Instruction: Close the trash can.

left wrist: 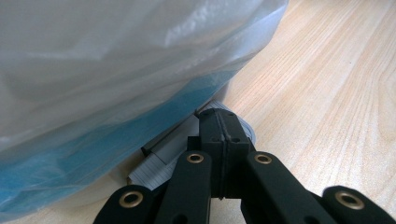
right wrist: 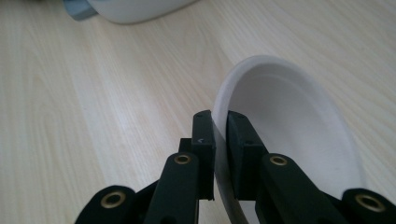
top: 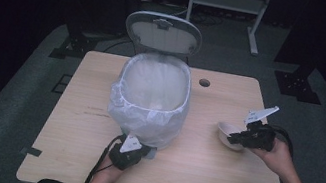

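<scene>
Pale matt wood-grain table (top: 216, 182), thin translucent crinkled plastic bag (top: 147, 114), smooth matt white bowl (right wrist: 299, 121)
</scene>
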Motion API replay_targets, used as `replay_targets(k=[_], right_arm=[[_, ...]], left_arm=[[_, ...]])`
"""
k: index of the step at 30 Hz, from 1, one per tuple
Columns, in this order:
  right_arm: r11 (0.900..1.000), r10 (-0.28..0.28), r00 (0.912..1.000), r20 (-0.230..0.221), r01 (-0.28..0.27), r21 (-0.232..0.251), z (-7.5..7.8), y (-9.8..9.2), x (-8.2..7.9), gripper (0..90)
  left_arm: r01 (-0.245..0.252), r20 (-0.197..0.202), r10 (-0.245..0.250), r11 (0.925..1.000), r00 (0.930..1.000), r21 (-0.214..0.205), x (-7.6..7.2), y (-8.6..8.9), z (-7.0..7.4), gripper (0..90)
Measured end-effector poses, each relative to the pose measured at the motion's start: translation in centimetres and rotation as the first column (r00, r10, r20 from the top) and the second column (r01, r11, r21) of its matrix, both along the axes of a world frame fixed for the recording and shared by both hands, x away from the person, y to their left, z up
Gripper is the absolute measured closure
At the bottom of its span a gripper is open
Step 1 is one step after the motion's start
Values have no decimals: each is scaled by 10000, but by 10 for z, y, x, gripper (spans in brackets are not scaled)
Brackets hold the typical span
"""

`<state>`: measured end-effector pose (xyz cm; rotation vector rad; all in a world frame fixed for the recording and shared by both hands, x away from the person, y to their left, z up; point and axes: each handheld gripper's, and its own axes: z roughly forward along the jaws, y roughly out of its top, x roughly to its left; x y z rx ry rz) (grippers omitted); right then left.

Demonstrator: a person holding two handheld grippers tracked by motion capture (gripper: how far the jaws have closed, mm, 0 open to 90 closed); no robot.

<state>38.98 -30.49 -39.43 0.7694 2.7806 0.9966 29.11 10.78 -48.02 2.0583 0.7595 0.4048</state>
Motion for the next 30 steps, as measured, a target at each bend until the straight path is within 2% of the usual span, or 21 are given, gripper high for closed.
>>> replay_targets(k=[7,12,15,25,30], right_arm=[[9983,341,9989,-308,-325,493,20,5,-4,829],[9954,361,9978,-563,-308,907,30,3,-4,830],[9926,488,9966,-668,-409,1139,42,3,-6,830],[9894,733,9945,-753,-630,1306,69,8,-13,830],[9887,857,9938,-707,-761,1288,77,10,-14,830]], left_arm=[[-33,12,33,10000,10000,-46,0,0,0,900],[-18,5,18,10000,10000,-41,0,0,0,900],[-15,-13,15,10000,10000,-52,0,0,0,900],[35,48,-35,10000,10000,25,1,0,0,900],[42,57,-42,10000,10000,6,1,0,0,900]])
